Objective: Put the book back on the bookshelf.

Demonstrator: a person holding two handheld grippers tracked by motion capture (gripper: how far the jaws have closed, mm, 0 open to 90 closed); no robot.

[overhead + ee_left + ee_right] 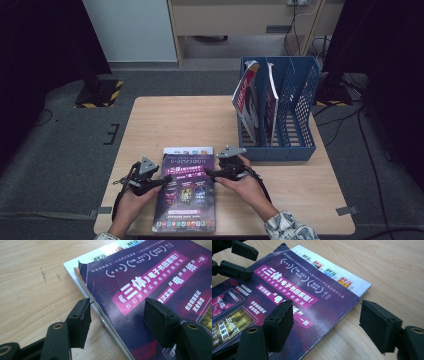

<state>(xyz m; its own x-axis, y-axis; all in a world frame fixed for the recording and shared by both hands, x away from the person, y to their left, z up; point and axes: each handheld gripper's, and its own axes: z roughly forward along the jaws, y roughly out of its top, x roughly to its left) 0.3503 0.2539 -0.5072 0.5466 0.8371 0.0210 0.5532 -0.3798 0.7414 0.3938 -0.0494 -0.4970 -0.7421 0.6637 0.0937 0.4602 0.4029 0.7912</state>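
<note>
A magazine [186, 200] with a purple cover lies flat near the table's front edge. Its far end shows a white strip with small coloured pictures. My left gripper [164, 182] is at its left edge and my right gripper [209, 174] at its right edge, each in a hand. In the left gripper view the jaws [117, 303] stand open astride the magazine's [155, 277] edge, one pad over the wood, the other over the cover. The right gripper [325, 307] is open the same way across the opposite edge of the magazine [287, 287]. The cover's far left corner is torn and curled.
A blue file rack [295, 145] stands at the table's right rear, just past my right hand, with two magazines [247, 97] upright in its left slots. Bare wooden tabletop [170, 120] lies beyond the magazine. The other gripper [239, 257] shows at the right gripper view's top left.
</note>
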